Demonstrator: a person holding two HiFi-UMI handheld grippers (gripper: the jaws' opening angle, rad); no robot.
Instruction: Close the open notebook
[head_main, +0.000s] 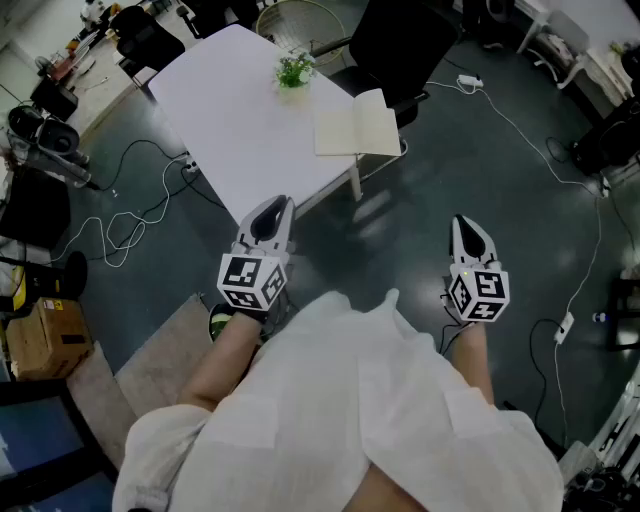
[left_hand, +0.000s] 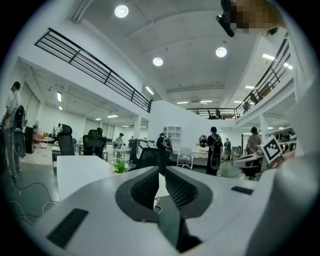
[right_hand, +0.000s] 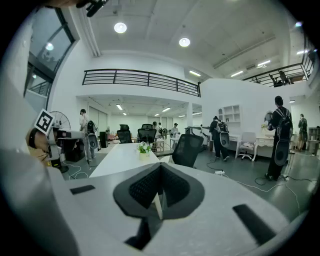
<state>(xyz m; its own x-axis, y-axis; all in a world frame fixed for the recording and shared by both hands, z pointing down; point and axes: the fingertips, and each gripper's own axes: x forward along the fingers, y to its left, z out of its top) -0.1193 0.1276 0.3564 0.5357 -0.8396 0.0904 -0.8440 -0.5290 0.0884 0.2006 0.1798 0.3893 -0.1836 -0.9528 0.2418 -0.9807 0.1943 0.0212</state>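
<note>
Head view: white desk (head_main: 235, 110) fills the upper centre, set at an angle. Notebook (head_main: 358, 125) lies open and flat, blank pages up, at the desk's 3 o'clock edge; its right page reaches that edge. Not yet closed. Small green plant (head_main: 294, 70) stands on the desk at about 11 o'clock from the notebook, apart from it. Black chair (head_main: 400, 40) is just past the notebook at 12 o'clock, off the desk.

Both grippers are held over the dark floor, short of the desk, well apart from the notebook and touching nothing. Left gripper (head_main: 272, 215) sits just below the desk's near corner, with the notebook at 1 o'clock from it. Right gripper (head_main: 468, 232) is at 3 o'clock from the left one, with the notebook at 11 o'clock from it.

Left gripper view: left gripper (left_hand: 161, 172) has its jaws barely apart, a thin slit at the tips, nothing in it; the desk and plant (left_hand: 120, 166) show at 10 o'clock beyond.

Right gripper view: right gripper (right_hand: 160, 167) is fully closed, tips meeting, empty; the plant (right_hand: 144, 148) is on the desk at 11 o'clock past the tips.

White cables (head_main: 140, 215) trail on the floor at 9 o'clock from the left gripper. Cardboard box (head_main: 45, 345) sits at the far left edge.
</note>
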